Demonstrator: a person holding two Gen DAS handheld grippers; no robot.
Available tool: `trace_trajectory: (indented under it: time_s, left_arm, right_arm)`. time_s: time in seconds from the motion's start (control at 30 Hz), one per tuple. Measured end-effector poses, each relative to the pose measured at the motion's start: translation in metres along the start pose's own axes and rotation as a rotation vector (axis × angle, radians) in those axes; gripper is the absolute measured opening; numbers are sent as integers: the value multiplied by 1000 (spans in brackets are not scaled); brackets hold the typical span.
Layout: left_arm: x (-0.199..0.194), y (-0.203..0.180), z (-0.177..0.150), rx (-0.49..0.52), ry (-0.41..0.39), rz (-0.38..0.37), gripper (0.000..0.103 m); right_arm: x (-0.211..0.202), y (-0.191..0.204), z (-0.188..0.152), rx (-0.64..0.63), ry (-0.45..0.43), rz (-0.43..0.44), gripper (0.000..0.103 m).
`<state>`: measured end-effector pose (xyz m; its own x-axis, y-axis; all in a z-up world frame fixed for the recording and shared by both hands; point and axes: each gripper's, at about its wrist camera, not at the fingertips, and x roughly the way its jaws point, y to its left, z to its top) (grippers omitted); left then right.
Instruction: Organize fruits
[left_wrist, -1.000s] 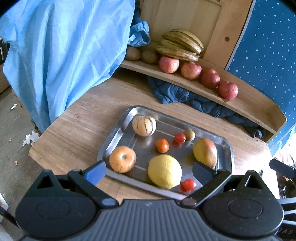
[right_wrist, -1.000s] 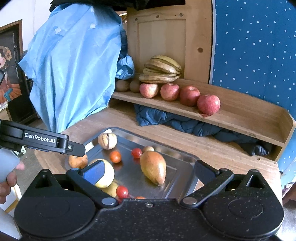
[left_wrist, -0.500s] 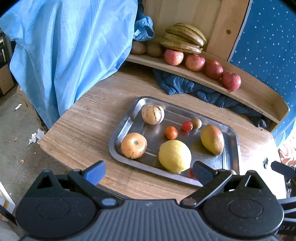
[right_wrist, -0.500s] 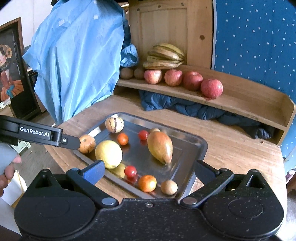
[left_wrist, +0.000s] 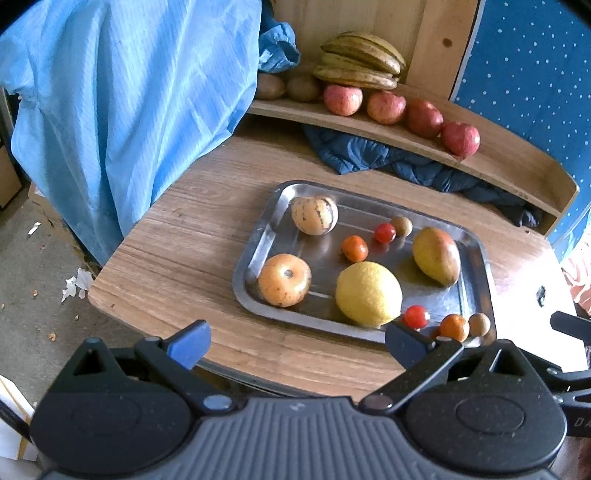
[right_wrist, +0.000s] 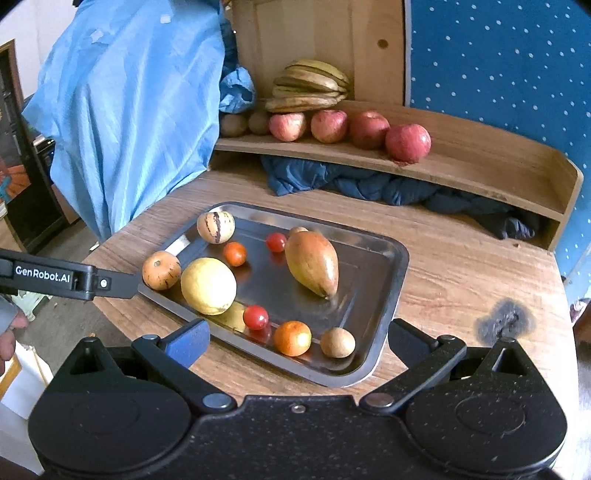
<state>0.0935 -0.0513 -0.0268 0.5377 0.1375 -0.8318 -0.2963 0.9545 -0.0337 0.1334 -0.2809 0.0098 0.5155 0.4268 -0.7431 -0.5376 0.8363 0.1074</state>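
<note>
Fruits (right_wrist: 207, 285) fill metal tray (right_wrist: 388, 295); both grippers empty, spread wide

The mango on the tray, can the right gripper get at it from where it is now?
Probably yes: the right gripper is open, and the mango lies clear of the other fruit on the tray.

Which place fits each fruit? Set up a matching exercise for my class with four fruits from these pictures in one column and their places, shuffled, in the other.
Fruits
1. bananas
2. mango
3. striped melon
4. red apples

Places
A. far left corner of the metal tray
B. in a row along the wooden shelf
C. stacked on the shelf beside the blue cloth
D. lying on its side in the middle of the tray

Pairs: 1-C, 2-D, 3-A, 4-B
</note>
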Motion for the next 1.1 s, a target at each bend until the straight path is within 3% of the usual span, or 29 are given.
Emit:
trace_trajectory:
  time_s: [0.53, 1.1]
  left_arm:
    - [-6, 15, -11, 62, 20, -36, 102]
    - [-15, 16, -15, 125, 2, -78, 102]
  right_arm:
    - [-9, 22, -15, 56, 26, -69, 102]
    - [-25, 33, -25, 104, -5, -121, 102]
